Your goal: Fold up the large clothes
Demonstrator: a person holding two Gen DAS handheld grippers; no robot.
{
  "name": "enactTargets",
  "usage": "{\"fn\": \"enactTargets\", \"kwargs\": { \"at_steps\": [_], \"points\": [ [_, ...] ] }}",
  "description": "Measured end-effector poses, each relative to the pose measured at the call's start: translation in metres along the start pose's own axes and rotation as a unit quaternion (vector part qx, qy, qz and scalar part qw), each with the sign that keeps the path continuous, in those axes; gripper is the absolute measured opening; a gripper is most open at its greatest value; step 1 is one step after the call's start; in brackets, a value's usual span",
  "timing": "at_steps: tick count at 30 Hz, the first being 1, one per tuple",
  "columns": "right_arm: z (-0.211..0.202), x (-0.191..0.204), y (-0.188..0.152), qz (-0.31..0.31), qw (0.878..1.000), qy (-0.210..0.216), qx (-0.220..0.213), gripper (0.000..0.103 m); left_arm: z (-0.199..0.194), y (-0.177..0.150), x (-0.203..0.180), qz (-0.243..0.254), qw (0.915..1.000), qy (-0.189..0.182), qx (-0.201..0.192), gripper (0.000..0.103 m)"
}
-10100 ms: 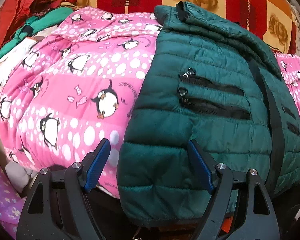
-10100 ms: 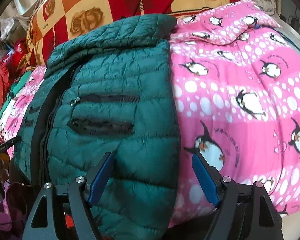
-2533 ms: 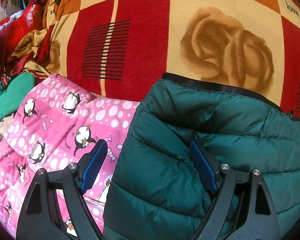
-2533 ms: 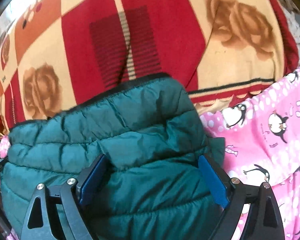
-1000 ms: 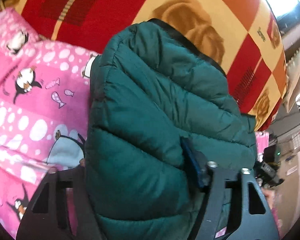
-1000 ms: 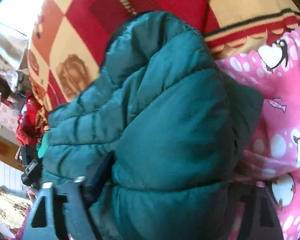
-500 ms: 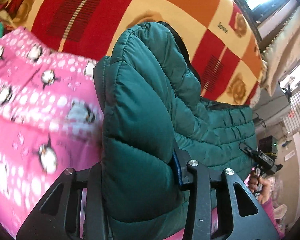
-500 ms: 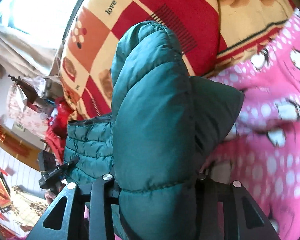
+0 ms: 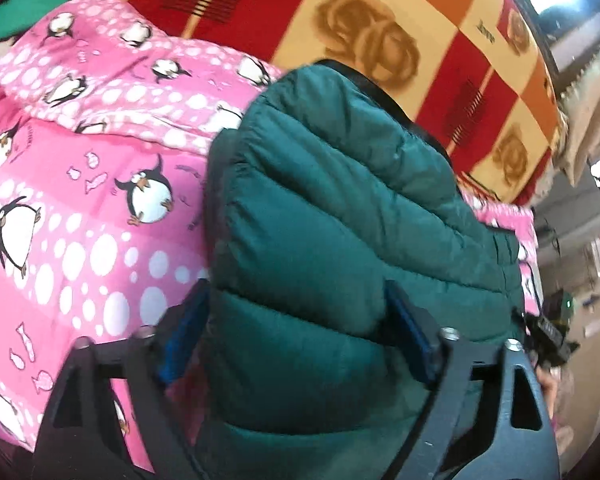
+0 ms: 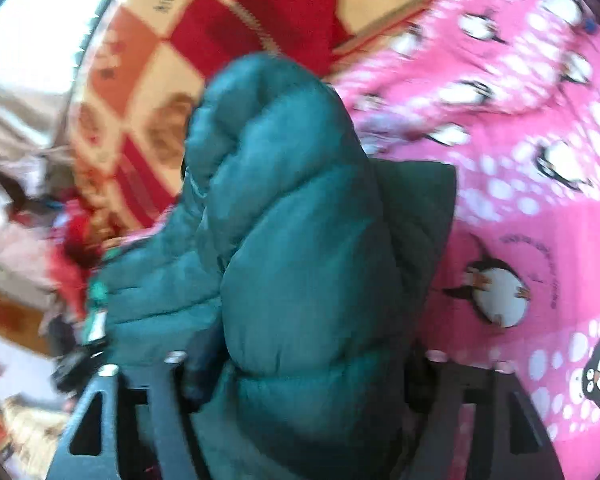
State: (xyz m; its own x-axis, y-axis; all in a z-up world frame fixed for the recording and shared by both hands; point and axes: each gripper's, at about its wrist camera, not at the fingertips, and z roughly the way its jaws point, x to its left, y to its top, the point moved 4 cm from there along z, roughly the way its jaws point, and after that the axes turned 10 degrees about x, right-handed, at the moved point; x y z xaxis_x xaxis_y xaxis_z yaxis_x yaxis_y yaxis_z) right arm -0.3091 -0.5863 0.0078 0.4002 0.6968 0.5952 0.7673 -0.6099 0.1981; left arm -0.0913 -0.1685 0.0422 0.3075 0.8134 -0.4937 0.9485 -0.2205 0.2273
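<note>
In the left wrist view, the left gripper (image 9: 296, 332) has its jaws closed on a thick fold of the green puffer jacket (image 9: 340, 216), with the blue pads pressing the padding from both sides. The jacket rises from 6 o'clock toward 1 o'clock and covers the middle of the picture. The pink penguin quilt (image 9: 80, 184) lies under it from 8 to 10 o'clock, and the red and yellow rose blanket (image 9: 380, 20) is behind at 12 o'clock. Half a second ago the jacket stood taller and narrower in the jaws; now it leans lower and the quilt fills more of the left side, so I judge that the top edge is being carried over toward the hem. Ten seconds ago the jaws were wide and empty over the flat jacket. In the right wrist view, the right gripper (image 10: 304, 356) also grips a bunch of the same jacket (image 10: 300, 240), although the pads are mostly hidden by the fabric. The jacket stands at the centre, the penguin quilt (image 10: 540, 160) at 3 o'clock and the rose blanket (image 10: 220, 20) at 11 o'clock. This picture is more blurred than the one before, which suggests fast movement. The cross fold seems half done; the edge is not laid down yet.
</note>
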Motion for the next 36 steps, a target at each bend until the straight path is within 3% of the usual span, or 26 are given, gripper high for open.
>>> {"fn": "enactTargets", "kwargs": {
  "at_steps": [2,5,11,20,27,29,36],
  "points": [
    [-0.001,0.001,0.000,0.008,1.000,-0.005,-0.010,0.075,-0.004,-0.002,-0.001,-0.002,0.9999,0.010,-0.007,0.088],
    [-0.015,0.015,-0.004,-0.007,0.998,-0.054,-0.030,0.075,-0.021,-0.008,-0.006,0.011,0.9985,0.044,-0.031,0.088],
    [-0.058,0.053,-0.018,-0.064,0.984,-0.133,-0.103,0.075,-0.056,-0.030,-0.037,0.080,0.9779,0.165,-0.100,0.088],
    [-0.052,0.112,-0.052,-0.138,0.968,-0.157,-0.139,0.080,-0.056,-0.062,-0.093,0.122,0.9572,0.207,-0.161,0.088],
    [-0.020,0.148,-0.075,-0.175,0.959,-0.174,-0.141,0.081,-0.043,-0.076,-0.117,0.134,0.9559,0.202,-0.166,0.088],
    [-0.012,0.154,-0.080,-0.183,0.958,-0.174,-0.138,0.086,-0.040,-0.079,-0.121,0.137,0.9558,0.202,-0.165,0.088],
    [-0.005,0.164,-0.090,-0.194,0.951,-0.187,-0.150,0.089,-0.038,-0.086,-0.123,0.131,0.9500,0.220,-0.178,0.088]
  ]
}}
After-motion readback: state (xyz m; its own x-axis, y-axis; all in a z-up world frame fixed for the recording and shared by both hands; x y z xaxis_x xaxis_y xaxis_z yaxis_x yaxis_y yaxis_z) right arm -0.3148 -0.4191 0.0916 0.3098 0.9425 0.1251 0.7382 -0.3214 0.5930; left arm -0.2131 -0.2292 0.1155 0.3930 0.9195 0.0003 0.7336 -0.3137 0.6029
